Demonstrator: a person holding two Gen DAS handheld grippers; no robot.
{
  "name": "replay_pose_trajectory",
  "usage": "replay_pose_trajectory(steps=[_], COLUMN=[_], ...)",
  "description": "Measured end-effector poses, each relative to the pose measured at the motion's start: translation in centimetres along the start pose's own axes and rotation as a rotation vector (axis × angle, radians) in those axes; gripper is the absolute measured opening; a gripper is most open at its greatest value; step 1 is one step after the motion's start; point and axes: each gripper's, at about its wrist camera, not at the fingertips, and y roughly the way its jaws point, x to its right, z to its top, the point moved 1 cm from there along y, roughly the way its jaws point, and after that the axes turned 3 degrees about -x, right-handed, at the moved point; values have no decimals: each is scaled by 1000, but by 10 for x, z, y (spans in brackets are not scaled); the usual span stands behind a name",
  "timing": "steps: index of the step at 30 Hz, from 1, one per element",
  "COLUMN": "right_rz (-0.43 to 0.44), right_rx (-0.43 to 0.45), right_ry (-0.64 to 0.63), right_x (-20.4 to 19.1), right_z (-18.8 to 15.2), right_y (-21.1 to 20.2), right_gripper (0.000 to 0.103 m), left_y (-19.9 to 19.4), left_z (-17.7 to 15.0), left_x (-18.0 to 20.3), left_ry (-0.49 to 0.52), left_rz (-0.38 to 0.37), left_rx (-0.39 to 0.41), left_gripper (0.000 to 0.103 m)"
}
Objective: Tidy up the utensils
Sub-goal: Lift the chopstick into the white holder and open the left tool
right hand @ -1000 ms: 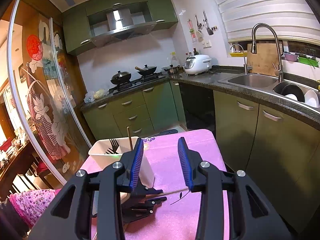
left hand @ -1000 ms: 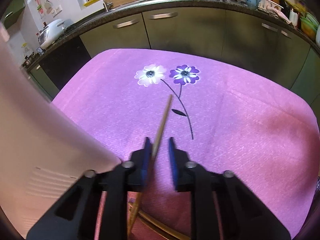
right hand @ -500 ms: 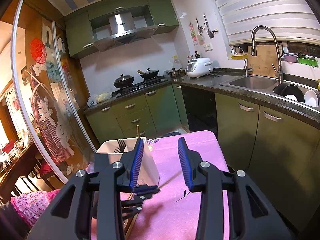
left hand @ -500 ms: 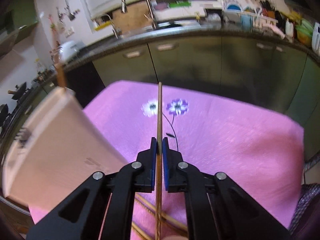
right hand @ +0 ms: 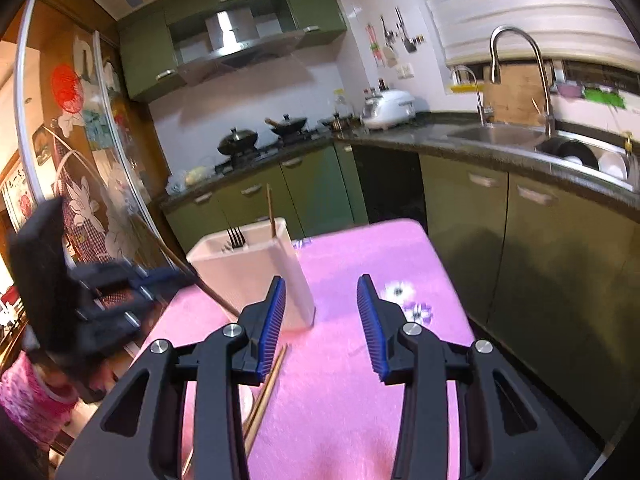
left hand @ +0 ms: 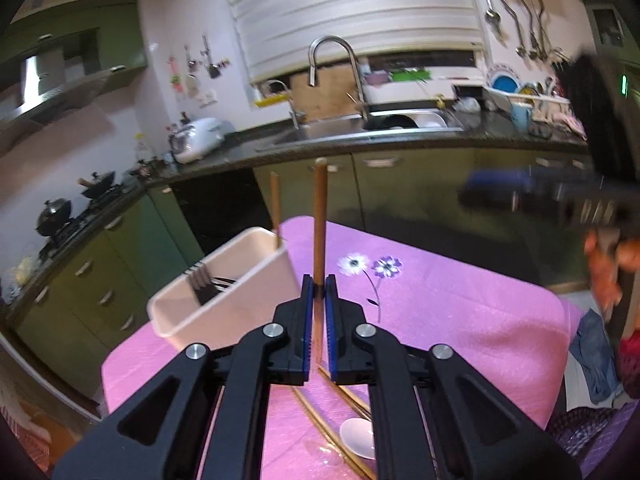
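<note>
A wooden chopstick point(left hand: 319, 216) stands upright, clenched between the blue pads of the left gripper point(left hand: 319, 292), raised above the pink surface point(left hand: 460, 320) just right of the white utensil holder point(left hand: 224, 304), which holds forks point(left hand: 206, 280) and another chopstick point(left hand: 274, 210). The right gripper point(right hand: 320, 304) hangs released, grasping nothing, over the loose chopsticks point(right hand: 266, 392).

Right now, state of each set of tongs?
Left tongs: shut on a wooden chopstick, lifted above the cloth.
Right tongs: open, holding nothing.
</note>
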Motion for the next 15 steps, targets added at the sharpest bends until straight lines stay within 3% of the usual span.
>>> replay_pose_trajectory(steps=[5,15], right_rz=[-8,-10], right_rx=[-54,-71], right_ry=[24,50], right_x=[8,19], right_z=[-20,-28], right_y=[15,21], right_gripper=[38,38], left_y=[-28,-67], left_z=[11,51], left_x=[-15,-60], left_ry=[-30,-116], left_rz=[49,144], left_rx=[35,129], left_gripper=[6,6])
